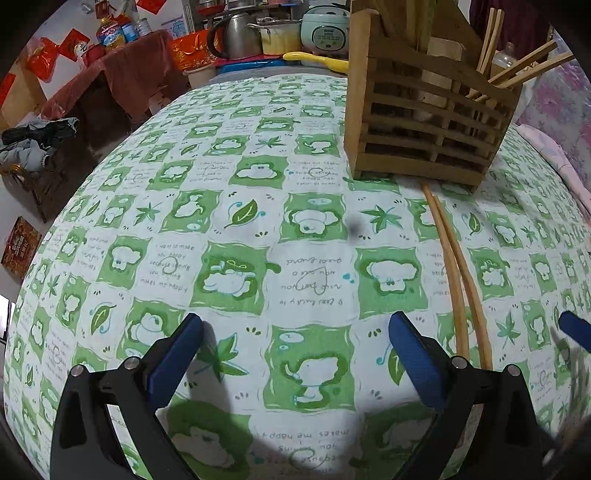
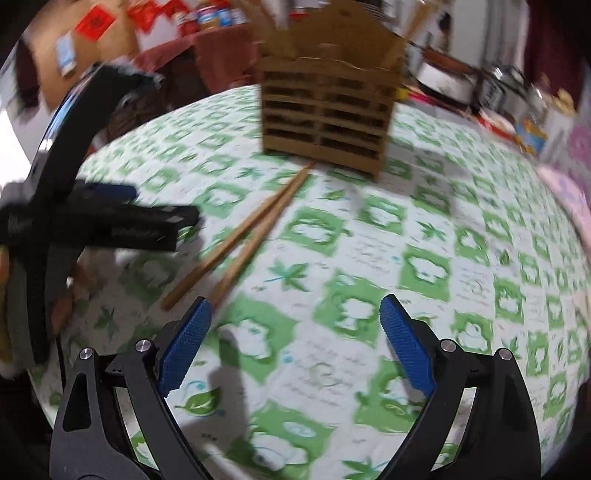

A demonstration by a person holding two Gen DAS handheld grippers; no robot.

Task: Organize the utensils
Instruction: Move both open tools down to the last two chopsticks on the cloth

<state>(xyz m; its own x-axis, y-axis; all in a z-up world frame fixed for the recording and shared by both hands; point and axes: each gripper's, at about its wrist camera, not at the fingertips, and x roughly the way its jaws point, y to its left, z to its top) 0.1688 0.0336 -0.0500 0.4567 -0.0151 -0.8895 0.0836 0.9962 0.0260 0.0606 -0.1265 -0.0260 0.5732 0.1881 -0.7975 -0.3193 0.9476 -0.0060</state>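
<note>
Blue-padded fingers (image 1: pixel 181 354) of the left gripper (image 1: pixel 295 347) stand wide apart over the green-and-white patterned tablecloth (image 1: pixel 229 221), holding nothing. Two loose chopsticks (image 1: pixel 456 280) lie side by side on the cloth, their far tips almost at the foot of the wooden utensil holder (image 1: pixel 424 122) and their near ends running down just outside the left gripper's right-hand finger, partly hidden behind it. More chopsticks (image 1: pixel 517 70) stand leaning in the holder's right compartment, and the holder sits upright near the far side of the table. From the right wrist view, which is blurred, the right gripper (image 2: pixel 295 332) is also spread open and empty above the cloth; the loose pair runs from the holder's base towards it, and the nearer stick's end lies right at the tip of its left-hand finger (image 2: pixel 184 347), though contact cannot be judged. Behind the holder sit a kettle (image 1: pixel 240 33), a pot (image 1: pixel 280 37) and a rice cooker (image 1: pixel 325 31)
</note>
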